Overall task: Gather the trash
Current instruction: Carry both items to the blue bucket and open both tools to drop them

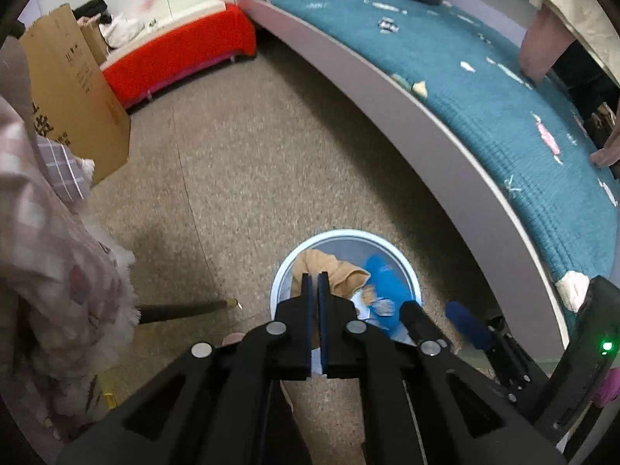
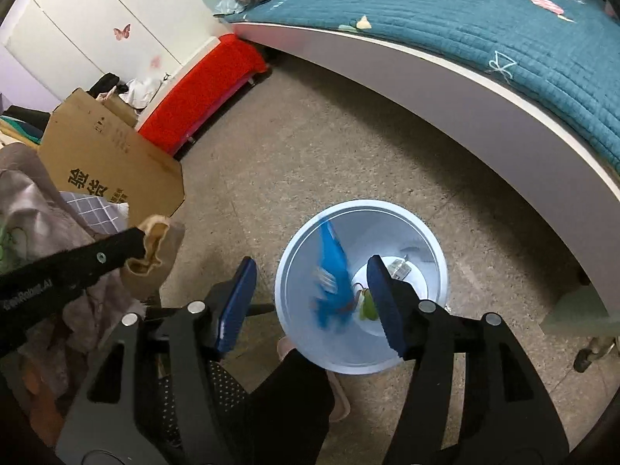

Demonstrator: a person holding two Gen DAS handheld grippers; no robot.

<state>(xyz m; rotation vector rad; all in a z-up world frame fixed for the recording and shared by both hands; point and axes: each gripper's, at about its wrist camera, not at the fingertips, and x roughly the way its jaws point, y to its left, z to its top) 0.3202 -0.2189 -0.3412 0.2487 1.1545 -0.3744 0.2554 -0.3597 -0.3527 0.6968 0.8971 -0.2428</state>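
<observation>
The left tool (image 1: pixel 315 283) is clenched on a tan cloth (image 1: pixel 329 271), which hangs above the bin's (image 1: pixel 403 255) near rim. The right tool (image 2: pixel 310 275) stands released, its fingers spread with nothing between them. Just beyond and below its right finger (image 2: pixel 381 298), a blurred blue wrapper (image 2: pixel 331 271) is inside the bin, with small scraps (image 2: pixel 399 269) lying on the bin's bottom. The bin stands on the floor (image 2: pixel 310 143), beside the bed (image 2: pixel 503 38).

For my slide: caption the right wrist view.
Open right hand-held gripper above the pale blue bin, blue wrapper blurred inside it.
</observation>
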